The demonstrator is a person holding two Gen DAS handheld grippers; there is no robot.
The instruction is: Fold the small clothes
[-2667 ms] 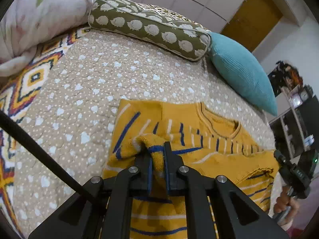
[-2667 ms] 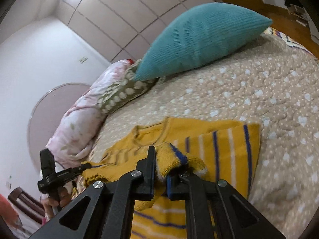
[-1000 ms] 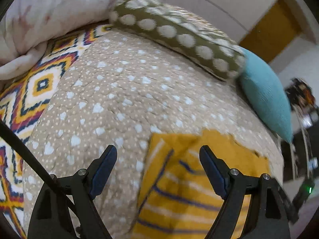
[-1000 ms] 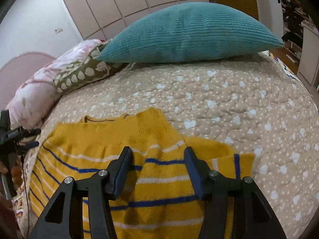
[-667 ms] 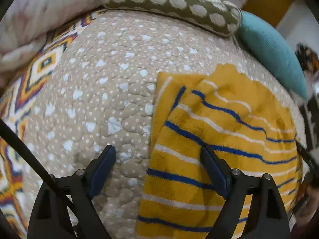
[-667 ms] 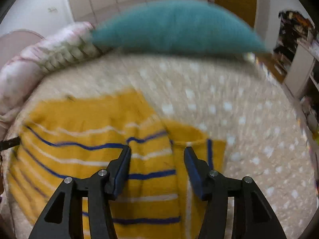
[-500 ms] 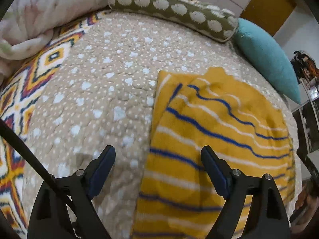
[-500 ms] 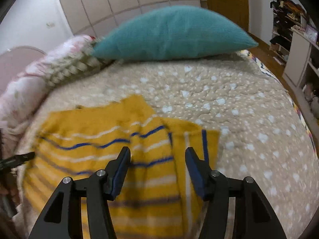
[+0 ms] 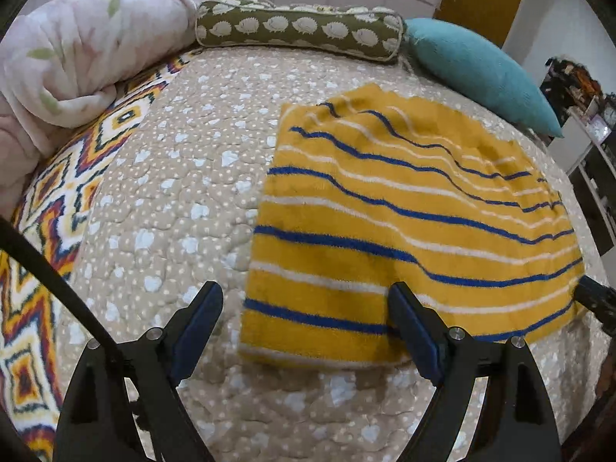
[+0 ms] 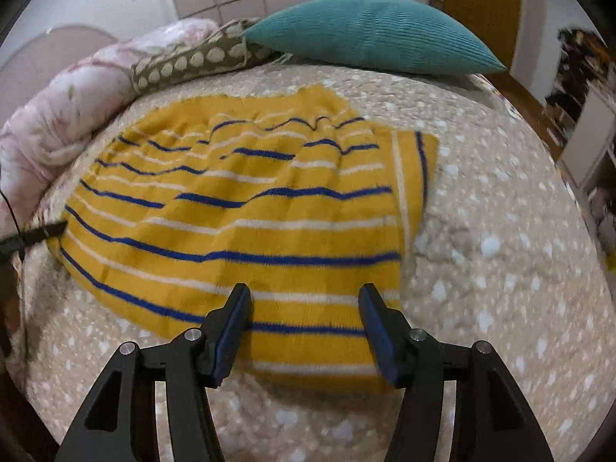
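Observation:
A yellow knit sweater with blue and white stripes (image 9: pixel 404 223) lies folded flat on the beige dotted bedspread (image 9: pixel 173 200). It also shows in the right wrist view (image 10: pixel 250 208), with a folded sleeve edge sticking out on its right side. My left gripper (image 9: pixel 304 308) is open and empty above the sweater's near left corner. My right gripper (image 10: pixel 304 308) is open and empty above the sweater's near right edge. The tip of the other gripper shows at the sweater's far edge in each view.
A pink floral duvet (image 9: pixel 77 46), an olive patterned bolster (image 9: pixel 300 34) and a teal cushion (image 9: pixel 477 69) line the head of the bed. A bright zigzag blanket (image 9: pixel 42 208) lies at the left. Shelves (image 10: pixel 593 115) stand beyond the bed's right side.
Both grippers let go of the sweater's folded part and opened. They then drew back toward the near edge, and the sweater now lies flat in one fold.

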